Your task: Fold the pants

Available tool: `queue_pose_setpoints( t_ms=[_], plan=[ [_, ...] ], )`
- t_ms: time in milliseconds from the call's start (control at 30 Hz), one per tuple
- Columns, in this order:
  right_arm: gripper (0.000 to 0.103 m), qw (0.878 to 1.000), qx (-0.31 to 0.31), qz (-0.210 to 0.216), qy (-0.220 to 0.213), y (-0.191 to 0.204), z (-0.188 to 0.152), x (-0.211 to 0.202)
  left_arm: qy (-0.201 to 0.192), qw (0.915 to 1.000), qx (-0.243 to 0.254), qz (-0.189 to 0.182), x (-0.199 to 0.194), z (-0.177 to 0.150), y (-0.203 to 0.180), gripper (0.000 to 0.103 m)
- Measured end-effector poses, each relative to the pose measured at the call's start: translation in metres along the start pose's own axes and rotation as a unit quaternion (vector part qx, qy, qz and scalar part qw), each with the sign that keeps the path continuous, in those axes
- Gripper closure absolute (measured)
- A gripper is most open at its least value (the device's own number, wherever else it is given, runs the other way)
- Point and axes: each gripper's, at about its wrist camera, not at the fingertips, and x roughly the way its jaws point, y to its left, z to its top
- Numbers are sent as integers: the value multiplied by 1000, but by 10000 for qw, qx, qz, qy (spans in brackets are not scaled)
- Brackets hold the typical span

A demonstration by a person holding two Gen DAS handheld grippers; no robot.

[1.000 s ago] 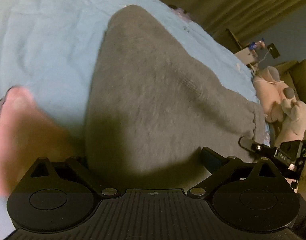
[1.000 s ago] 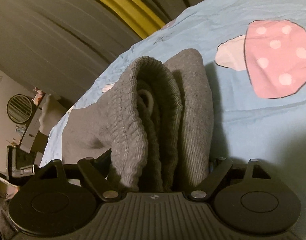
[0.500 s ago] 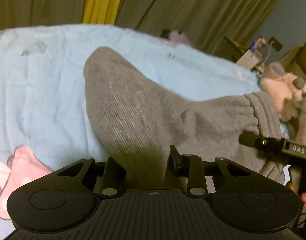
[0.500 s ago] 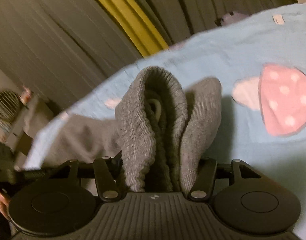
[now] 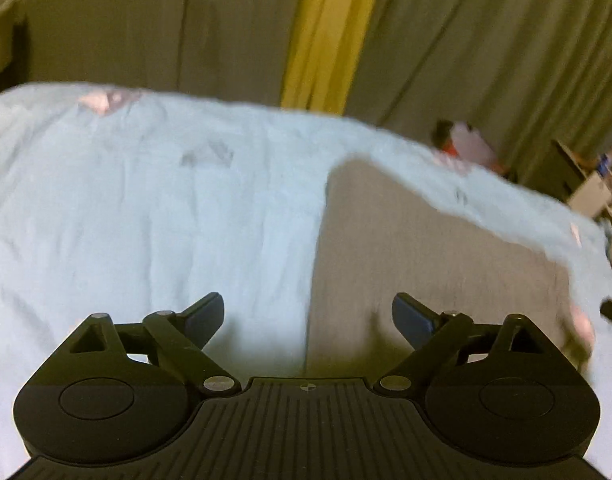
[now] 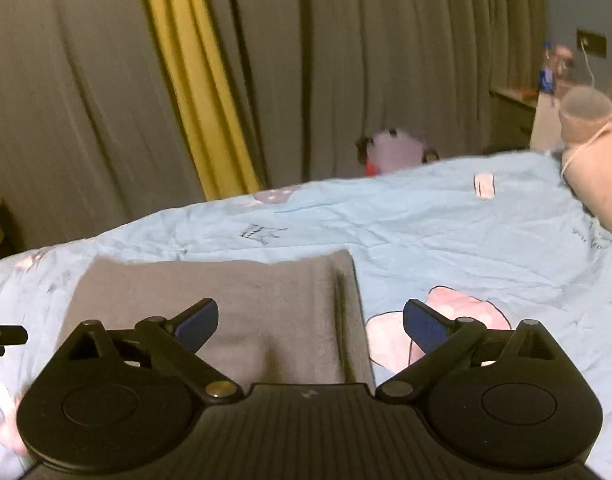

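Both claws have let go: left gripper (image 5: 308, 316) and right gripper (image 6: 310, 322) are opening, empty, above the folded pants (image 6: 225, 300); fold appears complete.

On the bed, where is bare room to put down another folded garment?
Bare blue bedspread lies between the folded grey pants and the plush toy, and beyond the pants toward the curtains. In the left wrist view, the sheet left of the pants is bare too. The near corner is crowded by both grippers.
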Motion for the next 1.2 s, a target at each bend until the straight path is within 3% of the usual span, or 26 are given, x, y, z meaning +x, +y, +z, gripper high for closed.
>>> queue_pose_setpoints(
  t_ms=[100, 133, 233, 367, 500, 600, 667, 800, 933, 967, 1033, 1067, 1133, 1200],
  plan=[
    [7, 9998, 80, 170, -67, 1, -26, -10, 93, 9999, 4, 107, -3, -40, 2, 8],
    [12, 9999, 61, 109, -99, 2, -36, -12, 85, 9998, 3, 156, -4, -51, 1, 8],
    [20, 9999, 136, -5, 57, 1, -57, -17, -185, 9992, -17, 362, -17, -90, 3, 8],
    [20, 9980, 439, -166, 420, -10, -75, -18, -359, 9932, 838, 722, -24, -111, -13, 8],
    [20, 9967, 638, -109, 484, -9, -84, -24, -620, 9794, 1710, 882, -12, -127, -49, 8],
    [15, 9982, 495, -119, 331, -2, -88, -25, -768, 9735, 1985, 835, -4, -130, -67, 8],
    [14, 9989, 393, -160, 208, 0, -91, -29, -891, 9759, 1883, 644, -4, -130, -70, 8],
    [13, 9988, 343, -160, 304, 4, -94, -23, -834, 9748, 1818, 986, 15, -125, -72, 6],
    [9, 9985, 100, -281, 470, 9, -98, -17, -605, 9914, 801, 838, 15, -119, -48, 7],
    [8, 9980, 65, -334, 532, 9, -99, -14, -569, 9919, 584, 974, 14, -119, -41, 9],
    [7, 9972, 129, -323, 665, 6, -100, -10, -580, 9810, 398, 1809, 14, -118, -30, 20],
    [6, 9967, 179, -310, 732, 4, -101, -7, -515, 9819, 286, 1799, 14, -116, -22, 12],
    [5, 9958, 287, -277, 827, 0, -103, -4, -275, 9892, -205, 1427, 9, -110, -7, 14],
    [5, 9954, 380, -212, 847, -3, -103, -4, -308, 9926, -335, 1127, -3, -110, -5, 14]
  ],
)
